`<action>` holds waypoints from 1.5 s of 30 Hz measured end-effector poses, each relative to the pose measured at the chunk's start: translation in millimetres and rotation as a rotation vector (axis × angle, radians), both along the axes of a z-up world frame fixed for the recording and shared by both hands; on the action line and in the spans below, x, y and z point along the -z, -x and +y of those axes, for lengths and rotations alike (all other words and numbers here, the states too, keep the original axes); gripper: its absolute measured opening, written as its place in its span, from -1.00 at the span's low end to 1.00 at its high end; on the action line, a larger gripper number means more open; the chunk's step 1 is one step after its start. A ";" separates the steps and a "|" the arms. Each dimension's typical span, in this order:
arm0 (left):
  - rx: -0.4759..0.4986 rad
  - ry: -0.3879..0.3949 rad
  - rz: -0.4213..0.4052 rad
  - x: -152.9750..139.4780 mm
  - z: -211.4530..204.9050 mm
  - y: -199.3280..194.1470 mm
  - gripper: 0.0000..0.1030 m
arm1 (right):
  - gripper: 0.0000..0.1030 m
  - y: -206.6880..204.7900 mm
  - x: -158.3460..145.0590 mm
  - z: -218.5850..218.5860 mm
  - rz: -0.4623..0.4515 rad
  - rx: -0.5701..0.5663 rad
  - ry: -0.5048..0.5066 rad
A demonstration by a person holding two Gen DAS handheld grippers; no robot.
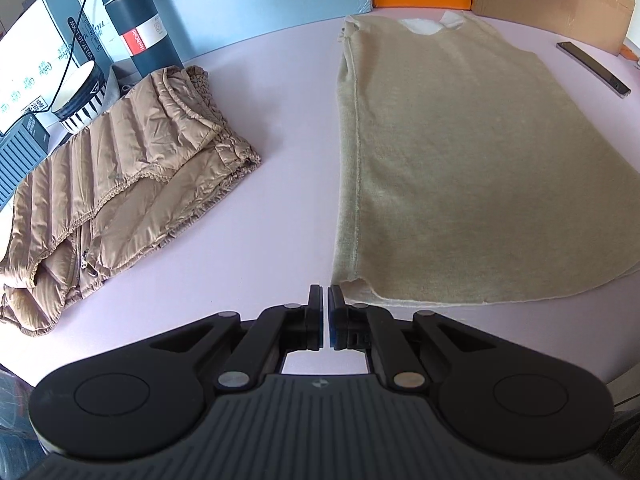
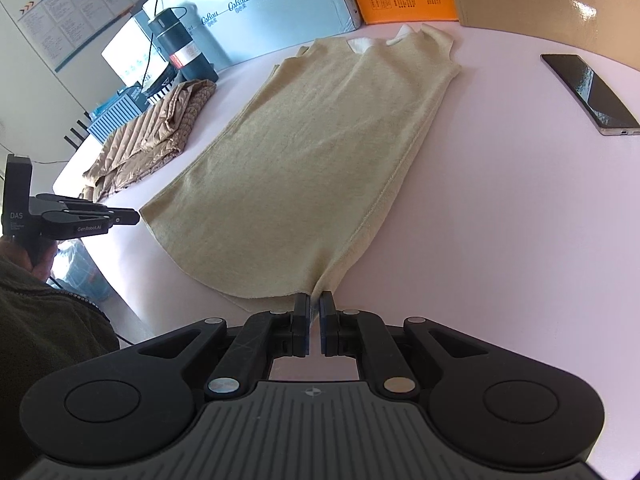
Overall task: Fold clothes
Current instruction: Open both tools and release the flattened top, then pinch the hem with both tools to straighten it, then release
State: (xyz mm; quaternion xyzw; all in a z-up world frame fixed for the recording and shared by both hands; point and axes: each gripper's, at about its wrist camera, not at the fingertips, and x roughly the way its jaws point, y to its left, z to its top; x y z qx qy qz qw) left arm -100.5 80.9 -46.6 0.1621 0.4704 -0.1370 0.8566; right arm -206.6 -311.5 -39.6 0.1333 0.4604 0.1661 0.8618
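Jaws nearly together on both grippers at the near hem of the beige top (image 2: 304, 152).

The right gripper (image 2: 314, 304) pinches the hem's right corner; the left gripper (image 1: 324, 300) sits just beside the left corner, nothing visibly between its fingers. The top lies flat on the pale table (image 1: 288, 120), a tan puffer jacket (image 1: 120, 168) to its left, a phone (image 2: 588, 94) to its right.

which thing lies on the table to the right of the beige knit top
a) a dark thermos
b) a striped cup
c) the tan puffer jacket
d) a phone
d: in the right wrist view a dark phone lies flat on the table to the right of the beige knit top, while the tan puffer jacket, striped cup and dark thermos all sit to its left.
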 end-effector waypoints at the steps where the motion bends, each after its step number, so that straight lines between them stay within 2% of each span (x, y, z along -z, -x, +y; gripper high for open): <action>1: -0.003 -0.004 0.006 1.3 0.9 0.4 -0.94 | -0.90 0.8 1.3 -0.4 0.009 -0.005 0.001; 14: -0.005 -0.059 0.036 8.7 5.6 5.2 -0.94 | -0.90 6.5 14.8 3.6 0.089 -0.081 0.015; 16: -0.002 -0.074 0.044 9.9 9.3 8.0 -0.94 | -0.84 7.8 14.6 3.6 0.107 -0.104 0.016; 18: 0.005 -0.094 0.050 11.2 15.0 12.1 -0.91 | -0.66 10.1 14.2 2.5 0.130 -0.128 0.015; 19: 0.003 -0.101 0.048 10.6 18.9 14.1 -0.83 | -0.60 11.8 13.5 1.4 0.138 -0.136 0.013; 21: -0.004 -0.107 0.038 8.0 26.7 17.2 -0.67 | -0.27 15.0 11.7 -3.3 0.149 -0.128 -0.012; 24: -0.044 -0.041 0.031 0.7 37.4 14.5 -0.50 | 0.00 16.4 11.5 -11.2 0.147 -0.079 -0.079; 27: -0.118 0.042 0.028 -4.9 42.3 7.0 -0.17 | 0.18 12.9 15.3 -18.3 0.141 0.006 -0.160; 30: -0.189 0.149 0.012 -13.0 44.3 -0.8 -0.04 | 0.25 8.4 20.4 -25.9 0.139 0.095 -0.262; 32: -0.221 0.211 0.000 -18.1 44.7 -6.1 0.25 | 0.26 4.8 24.7 -30.6 0.140 0.150 -0.327; 33: -0.226 0.231 -0.006 -19.2 44.4 -8.1 0.47 | 0.26 3.0 26.9 -32.5 0.141 0.174 -0.354; 34: -0.229 0.249 -0.014 -20.1 43.7 -10.1 0.57 | 0.27 1.1 29.2 -34.3 0.145 0.197 -0.377; 39: -0.147 0.206 0.012 -6.7 24.4 -22.3 0.57 | 0.43 -8.4 40.5 -37.8 0.158 0.242 -0.427; 43: -0.069 0.173 0.061 9.8 7.5 -28.4 0.57 | 0.48 -13.9 48.5 -38.4 0.134 0.245 -0.454; 45: -0.062 0.165 0.073 14.5 3.6 -28.0 0.57 | 0.47 -16.1 50.2 -38.2 0.126 0.248 -0.457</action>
